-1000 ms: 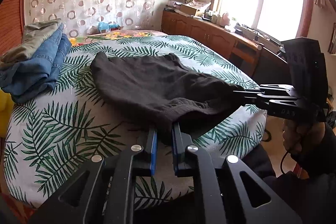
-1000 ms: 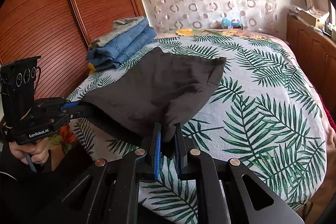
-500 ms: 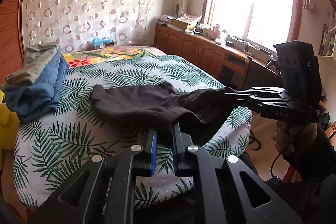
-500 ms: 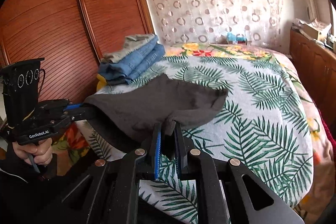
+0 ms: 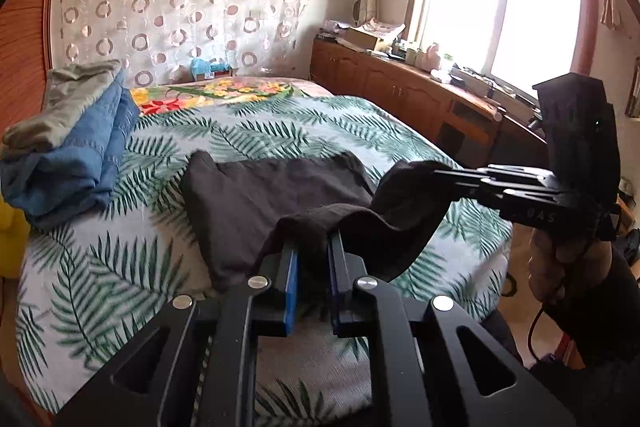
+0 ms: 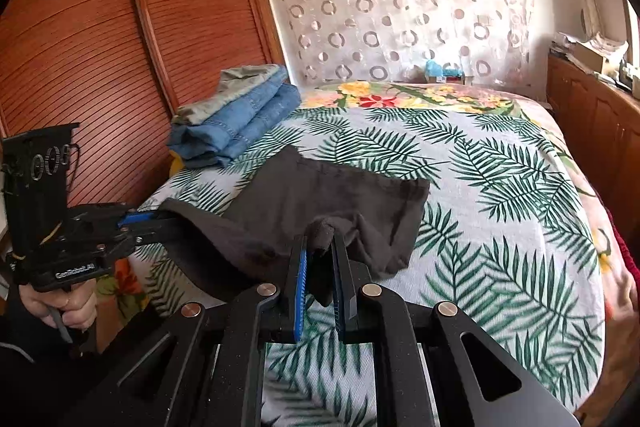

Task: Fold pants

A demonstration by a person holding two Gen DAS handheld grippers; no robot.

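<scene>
Dark grey pants [image 5: 256, 199] lie partly on the palm-leaf bed cover, near end lifted. My left gripper [image 5: 312, 247] is shut on one near corner of the pants. My right gripper [image 6: 320, 247] is shut on the other near corner. In the left wrist view the right gripper [image 5: 436, 175] comes in from the right with cloth bunched in it. In the right wrist view the left gripper [image 6: 160, 217] holds the pants [image 6: 320, 195] at the left. The far part of the pants rests flat on the bed.
A stack of folded jeans and a grey garment [image 5: 68, 147] sits at the bed's left side [image 6: 240, 115]. A wooden wardrobe [image 6: 100, 47] stands left of the bed. Low wooden cabinets [image 5: 400, 95] run under the window on the right.
Both grippers have lifted the near end of the pants and pulled it back toward the foot of the bed. The pants have slid nearer and lie shorter on the bed.
</scene>
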